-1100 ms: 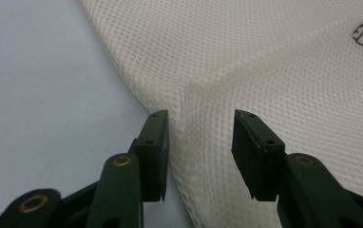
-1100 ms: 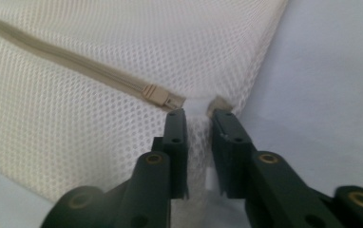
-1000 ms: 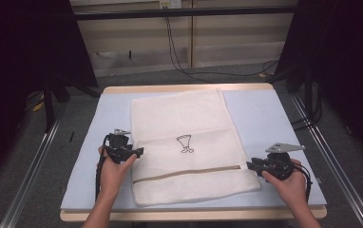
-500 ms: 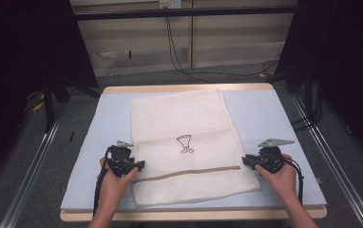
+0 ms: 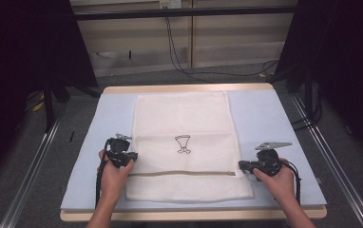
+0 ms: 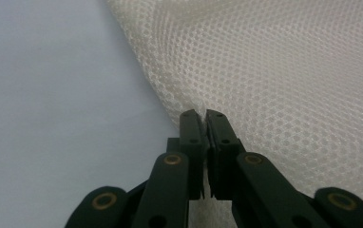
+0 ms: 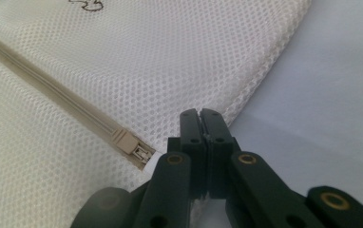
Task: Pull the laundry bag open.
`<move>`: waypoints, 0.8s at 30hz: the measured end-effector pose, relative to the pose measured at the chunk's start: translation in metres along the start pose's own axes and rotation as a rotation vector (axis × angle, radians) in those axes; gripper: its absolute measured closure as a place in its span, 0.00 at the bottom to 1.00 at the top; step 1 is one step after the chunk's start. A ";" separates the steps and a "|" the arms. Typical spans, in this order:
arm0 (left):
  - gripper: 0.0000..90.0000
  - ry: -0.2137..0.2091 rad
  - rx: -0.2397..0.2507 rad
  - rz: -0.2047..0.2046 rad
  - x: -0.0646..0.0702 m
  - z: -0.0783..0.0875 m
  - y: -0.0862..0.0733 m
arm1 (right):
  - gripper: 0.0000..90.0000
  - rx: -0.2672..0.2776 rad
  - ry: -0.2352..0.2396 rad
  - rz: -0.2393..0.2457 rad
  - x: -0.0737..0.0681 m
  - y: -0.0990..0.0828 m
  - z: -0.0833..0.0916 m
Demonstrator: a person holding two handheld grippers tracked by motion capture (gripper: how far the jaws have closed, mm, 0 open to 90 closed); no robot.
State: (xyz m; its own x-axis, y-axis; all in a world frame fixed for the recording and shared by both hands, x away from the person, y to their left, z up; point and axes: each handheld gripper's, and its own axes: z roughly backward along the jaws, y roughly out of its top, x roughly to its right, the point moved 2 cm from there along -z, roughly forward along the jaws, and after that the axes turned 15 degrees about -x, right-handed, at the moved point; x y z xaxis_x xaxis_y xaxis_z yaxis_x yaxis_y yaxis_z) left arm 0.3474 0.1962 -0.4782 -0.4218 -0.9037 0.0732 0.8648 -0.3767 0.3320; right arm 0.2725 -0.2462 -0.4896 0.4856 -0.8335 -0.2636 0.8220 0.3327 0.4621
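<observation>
A white mesh laundry bag (image 5: pixel 184 123) with a small black emblem (image 5: pixel 183 143) lies flat on the pale blue mat (image 5: pixel 265 114). A beige zipper (image 5: pixel 179 173) crosses it near the front. My left gripper (image 5: pixel 133 156) sits at the bag's left edge. Its jaws have just been closing and now pinch the mesh (image 6: pixel 289 71) at the tips of the left gripper (image 6: pixel 203 114). My right gripper (image 5: pixel 241 165) is at the right edge by the zipper's end. Its jaws have also just been closing, and the right gripper (image 7: pixel 200 113) now clamps the mesh hem beside the zipper pull (image 7: pixel 132 147).
The mat covers a wooden table whose front edge (image 5: pixel 194 214) runs just below my hands. Metal rails (image 5: pixel 32 175) flank the table on both sides. Black cables (image 5: pixel 179 52) hang against the far wall.
Both pairs of jaws have closed onto the bag's side edges. The right gripper has edged a little left toward the bag; the left hand has barely shifted.
</observation>
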 end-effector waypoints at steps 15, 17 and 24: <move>0.96 -0.002 0.002 0.035 -0.016 0.010 -0.009 | 0.99 -0.015 -0.018 0.066 -0.023 -0.002 -0.002; 0.96 0.000 0.005 0.039 -0.017 0.010 -0.009 | 0.99 -0.013 -0.022 0.068 -0.022 -0.001 -0.002; 0.96 0.001 -0.012 0.038 -0.019 0.014 -0.011 | 0.99 0.000 -0.047 0.082 -0.022 -0.001 -0.002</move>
State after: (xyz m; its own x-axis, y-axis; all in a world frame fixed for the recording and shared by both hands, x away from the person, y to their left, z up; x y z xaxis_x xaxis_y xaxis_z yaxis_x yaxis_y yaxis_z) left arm 0.3418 0.2205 -0.4706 -0.3882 -0.9176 0.0851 0.8834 -0.3442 0.3181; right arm 0.2619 -0.2272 -0.4859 0.5364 -0.8235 -0.1847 0.7801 0.4003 0.4808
